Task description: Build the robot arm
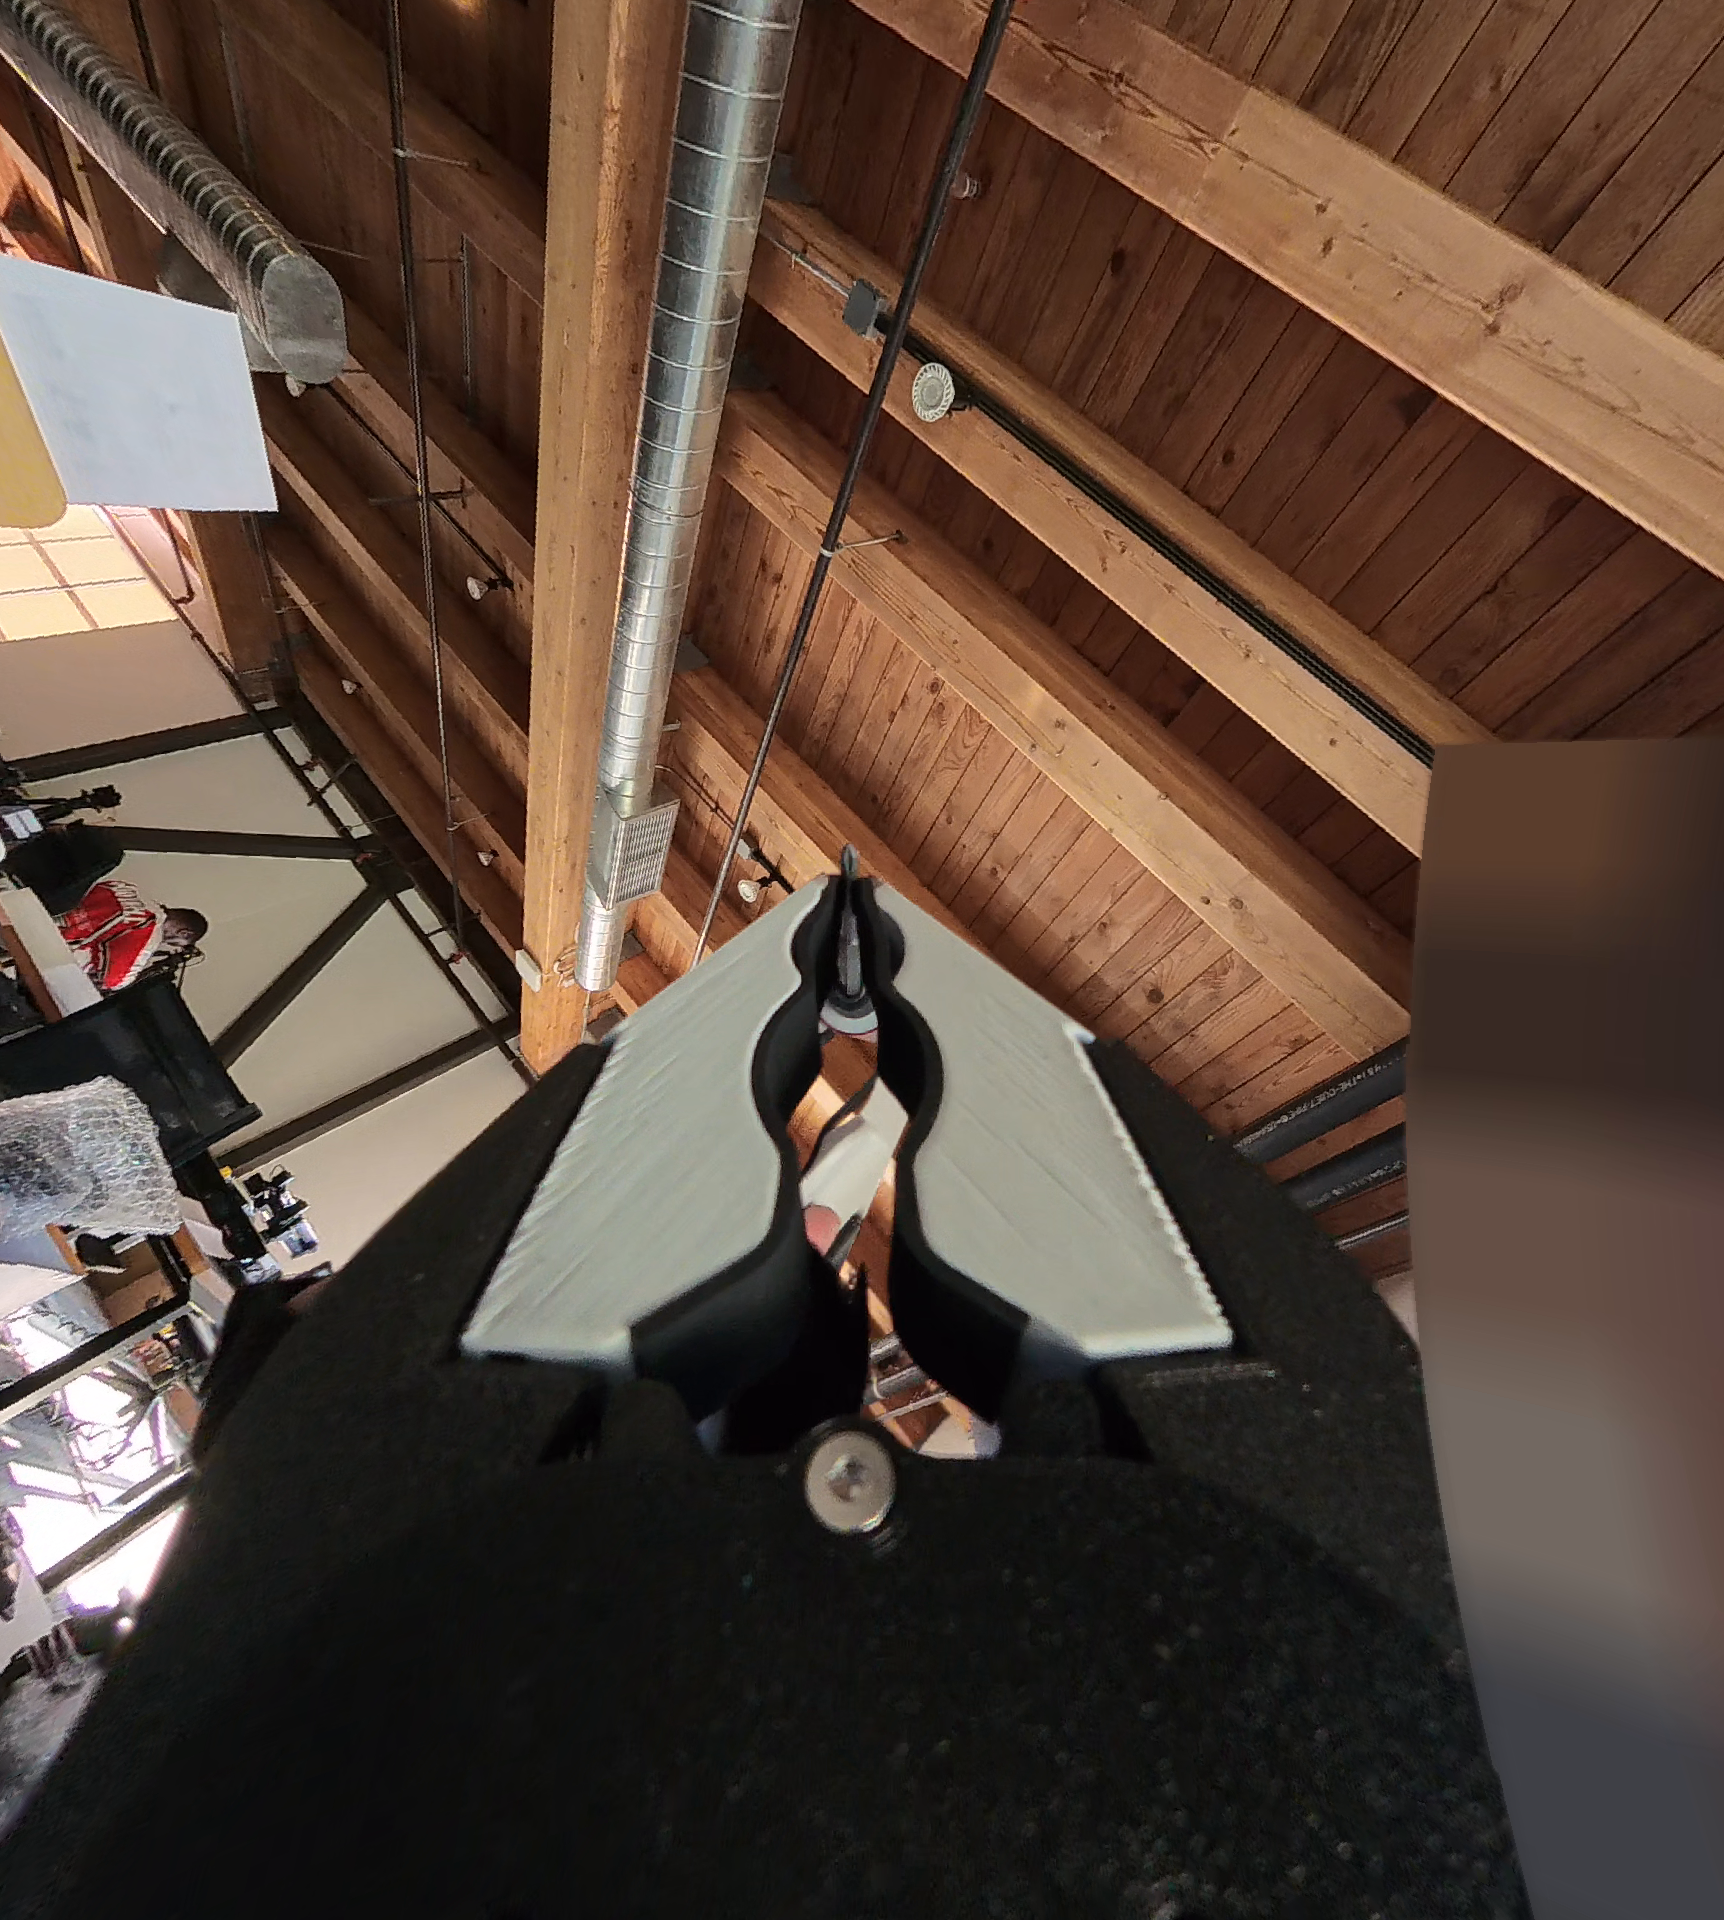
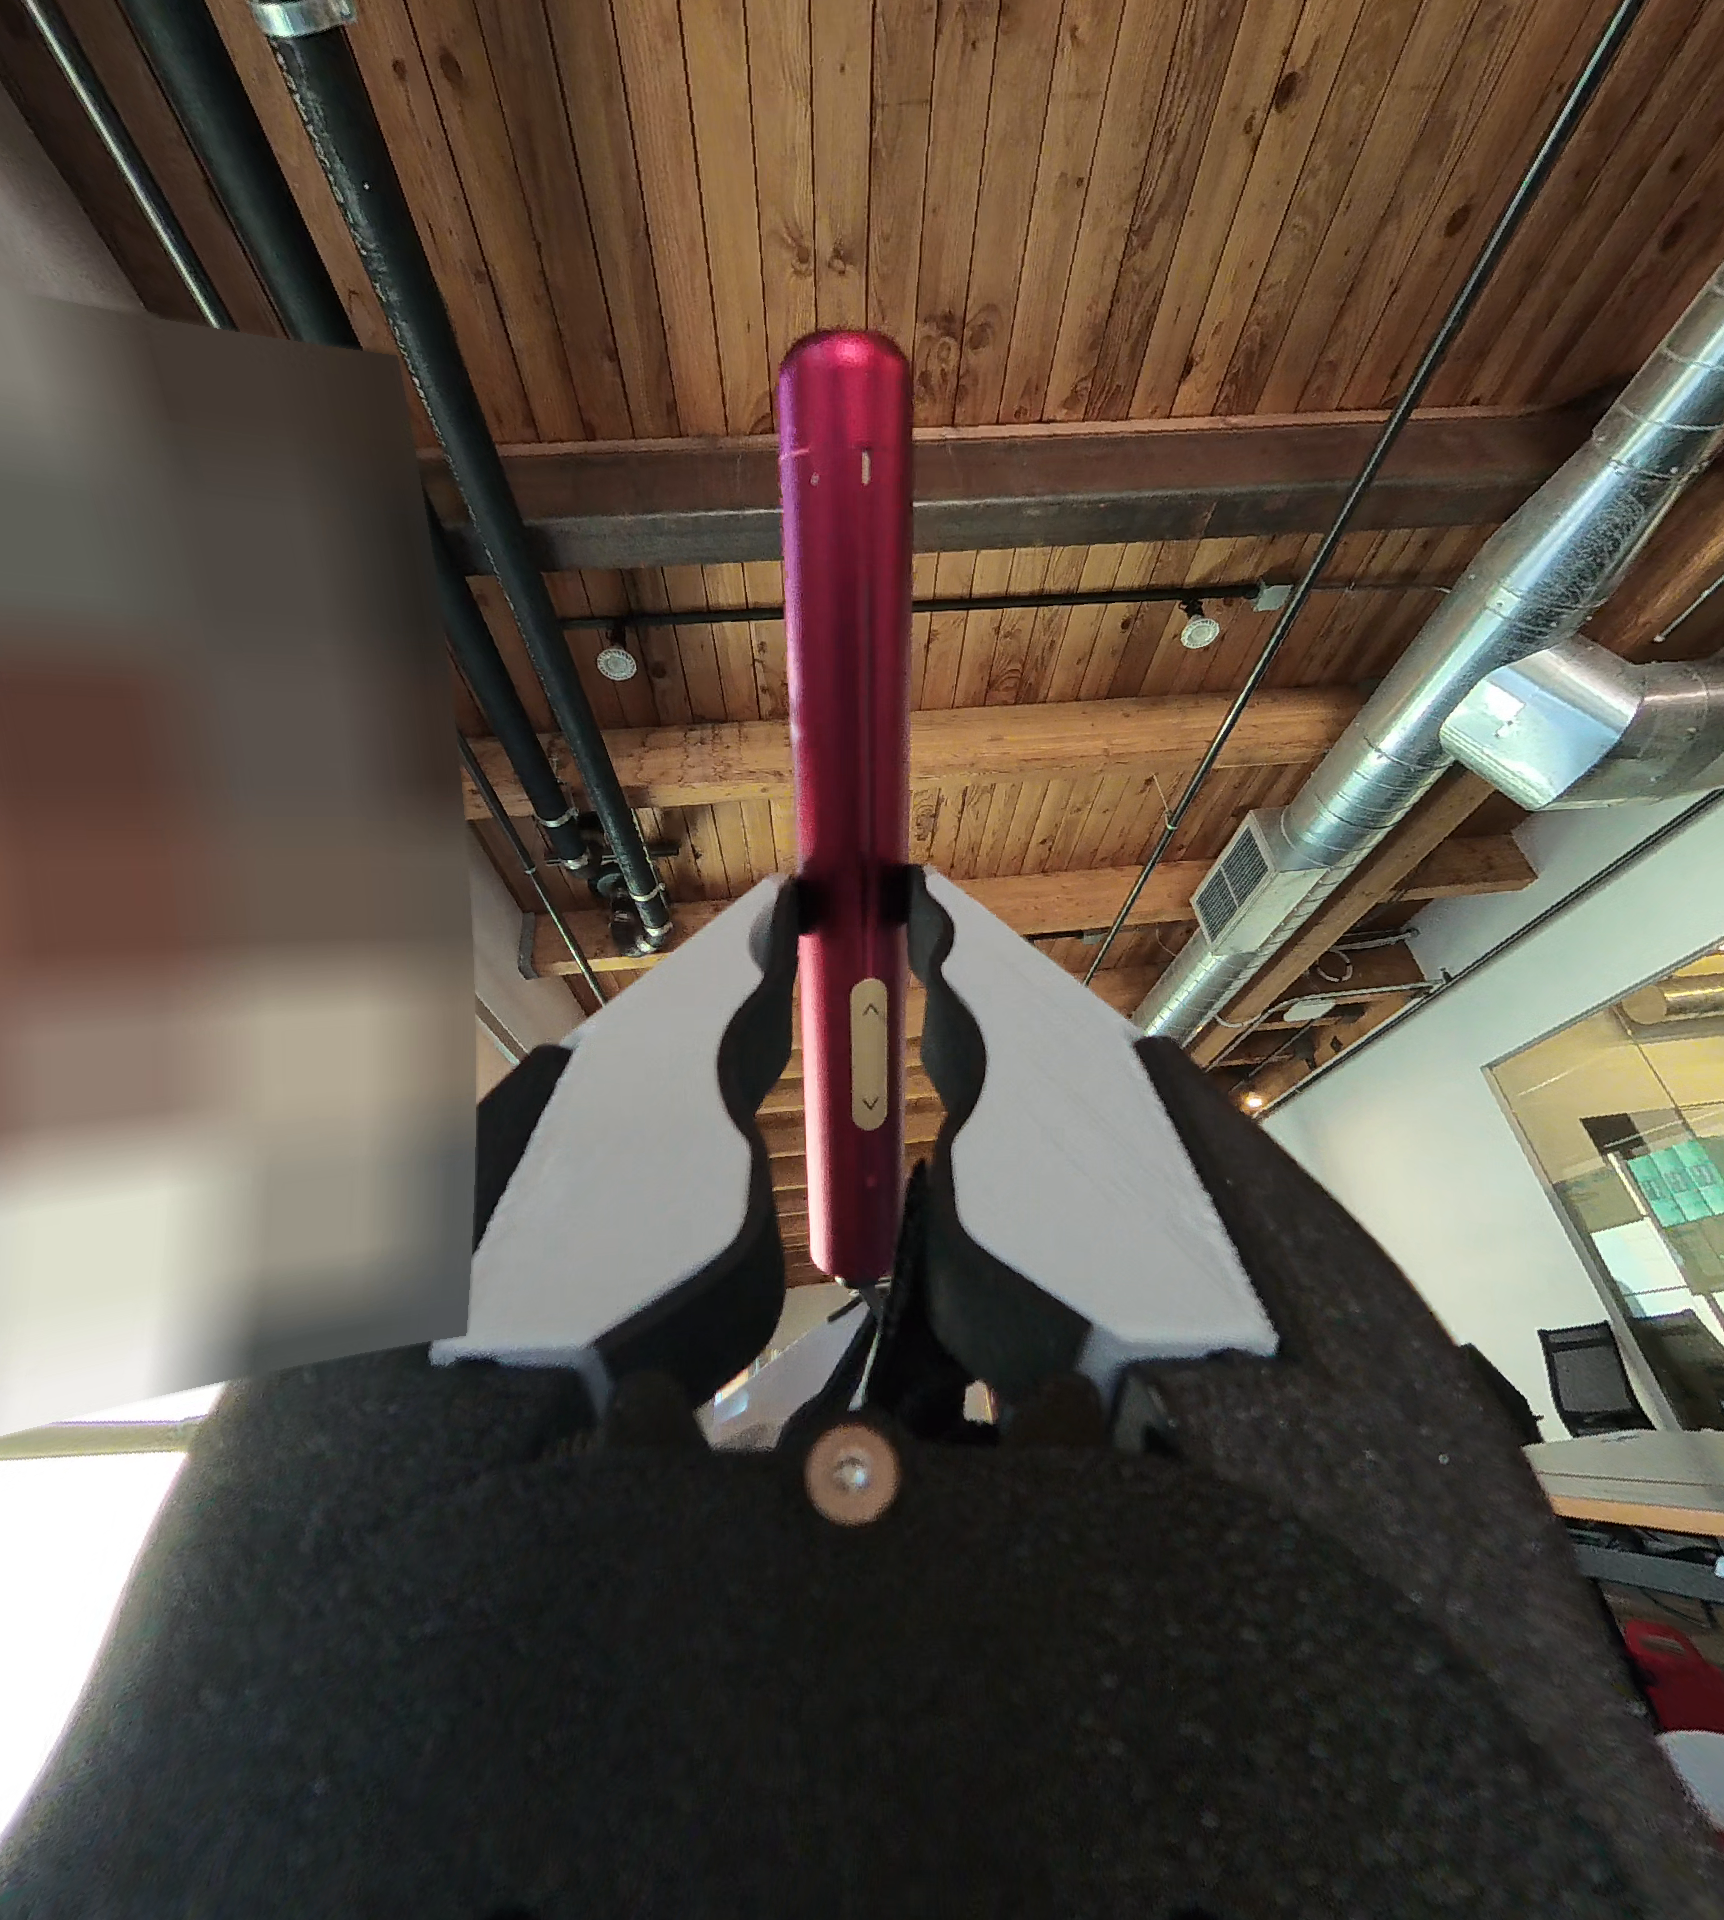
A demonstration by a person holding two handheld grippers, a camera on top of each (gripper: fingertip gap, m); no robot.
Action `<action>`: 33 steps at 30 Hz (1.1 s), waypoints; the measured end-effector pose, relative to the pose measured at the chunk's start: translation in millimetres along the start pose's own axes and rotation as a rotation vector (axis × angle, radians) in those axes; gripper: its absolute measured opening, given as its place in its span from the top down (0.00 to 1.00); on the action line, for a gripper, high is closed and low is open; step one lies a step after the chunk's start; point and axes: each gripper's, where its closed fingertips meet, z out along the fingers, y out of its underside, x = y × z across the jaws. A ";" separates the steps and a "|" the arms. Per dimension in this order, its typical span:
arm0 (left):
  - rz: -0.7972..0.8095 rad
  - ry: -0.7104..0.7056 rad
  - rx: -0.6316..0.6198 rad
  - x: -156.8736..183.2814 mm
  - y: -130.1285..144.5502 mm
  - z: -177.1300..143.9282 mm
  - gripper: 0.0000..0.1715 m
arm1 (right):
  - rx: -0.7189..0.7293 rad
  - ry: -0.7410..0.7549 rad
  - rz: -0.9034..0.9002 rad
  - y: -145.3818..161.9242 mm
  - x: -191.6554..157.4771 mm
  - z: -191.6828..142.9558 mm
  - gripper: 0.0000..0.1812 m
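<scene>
Both grippers point up toward a wooden ceiling. My right gripper [image 2: 853,899] is shut on a magenta pen-shaped electric screwdriver [image 2: 842,665]. The tool stands along the fingers, its rounded end up and its gold rocker button [image 2: 868,1065] facing the camera. Its thin bit end sits low between the fingers, near the gripper base. My left gripper [image 1: 850,888] is shut on a small dark metal bit [image 1: 849,920]. The bit's point sticks out just past the fingertips.
Silver ducts [image 1: 676,488] [image 2: 1523,644], black pipes [image 2: 390,343] and wooden beams [image 1: 593,499] cross the ceiling. Desks with equipment and bubble wrap [image 1: 58,1169] show at the left of the left wrist view. A glass-walled room [image 2: 1668,1174] is at the right. My hands' fingertips stand some 11 cm from each other.
</scene>
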 end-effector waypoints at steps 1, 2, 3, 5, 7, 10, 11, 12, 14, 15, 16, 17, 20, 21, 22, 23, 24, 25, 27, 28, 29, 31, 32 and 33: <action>0.007 -0.002 -0.003 0.3 0.4 0.3 0.99 | 0.000 -0.001 -0.001 0.0 -0.6 0.2 0.90; 0.008 0.000 -0.003 0.9 0.9 0.5 0.99 | 0.000 -0.004 -0.004 0.2 -1.5 0.5 0.90; 0.003 0.002 0.001 1.2 1.2 0.5 0.99 | 0.001 -0.007 -0.007 0.1 -2.5 0.6 0.90; -0.016 0.010 0.010 1.4 2.0 0.4 0.99 | 0.006 -0.010 -0.012 -0.5 -3.9 0.6 0.90; -0.056 0.025 0.028 2.2 1.0 -0.1 0.99 | 0.004 -0.018 -0.028 0.6 -6.3 -0.3 0.90; -0.082 0.033 0.041 4.3 -0.9 0.7 1.00 | -0.005 -0.035 -0.081 3.3 -13.9 -2.9 0.90; -0.084 0.038 0.041 5.7 -1.4 1.5 1.00 | -0.015 -0.042 -0.101 5.3 -17.1 -3.6 0.90; -0.089 0.041 0.042 6.9 -1.9 2.4 1.00 | -0.028 -0.047 -0.121 7.5 -20.1 -4.3 0.90; -0.100 0.049 0.048 10.0 -3.2 4.4 1.00 | -0.038 -0.054 -0.174 10.2 -26.2 -5.6 0.90; -0.103 0.051 0.047 11.4 -3.0 5.7 1.00 | -0.029 -0.054 -0.196 9.7 -28.8 -6.2 0.90; -0.103 0.056 0.040 13.0 -2.0 7.2 1.00 | -0.021 -0.058 -0.205 8.7 -30.6 -6.2 0.90; -0.105 0.058 0.032 13.8 -0.3 8.4 1.00 | -0.019 -0.063 -0.206 8.2 -31.6 -5.7 0.90; -0.081 0.024 -0.007 9.0 5.5 7.7 1.00 | -0.050 -0.065 -0.203 5.5 -29.9 -1.7 0.90; -0.062 0.011 -0.022 7.1 7.2 5.9 1.00 | -0.077 -0.049 -0.186 4.2 -26.8 0.3 0.90; -0.039 0.002 -0.035 6.0 8.1 3.6 1.00 | -0.098 -0.043 -0.176 2.1 -25.0 2.0 0.90; -0.019 -0.005 -0.043 5.6 7.9 0.8 1.00 | -0.110 -0.051 -0.164 -0.9 -25.2 2.8 0.90; 0.006 -0.019 -0.049 4.3 6.2 -2.4 1.00 | -0.117 -0.048 -0.149 -5.0 -24.2 3.4 0.90; 0.055 -0.043 -0.061 2.3 3.7 -5.8 1.00 | -0.130 -0.032 -0.127 -8.9 -21.3 4.1 0.90; 0.266 -0.116 -0.158 -3.0 2.9 -14.0 1.00 | -0.258 0.004 -0.067 -5.5 -11.2 4.6 0.90; 0.399 -0.164 -0.235 -7.7 3.2 -20.8 1.00 | -0.374 0.046 -0.050 0.6 -2.3 0.4 0.90; 0.532 -0.215 -0.315 -13.4 2.2 -30.2 1.00 | -0.527 0.079 -0.044 9.8 6.0 -8.6 0.90; 0.751 -0.332 -0.485 -28.7 -1.1 -56.3 0.99 | -0.889 0.190 -0.088 28.6 26.5 -47.0 0.90; 0.834 -0.385 -0.557 -35.4 -3.5 -70.9 0.99 | -1.114 0.262 -0.119 38.8 38.6 -79.4 0.90; 0.899 -0.426 -0.610 -40.2 -6.3 -84.5 0.99 | -1.359 0.330 -0.155 45.7 49.5 -119.6 0.90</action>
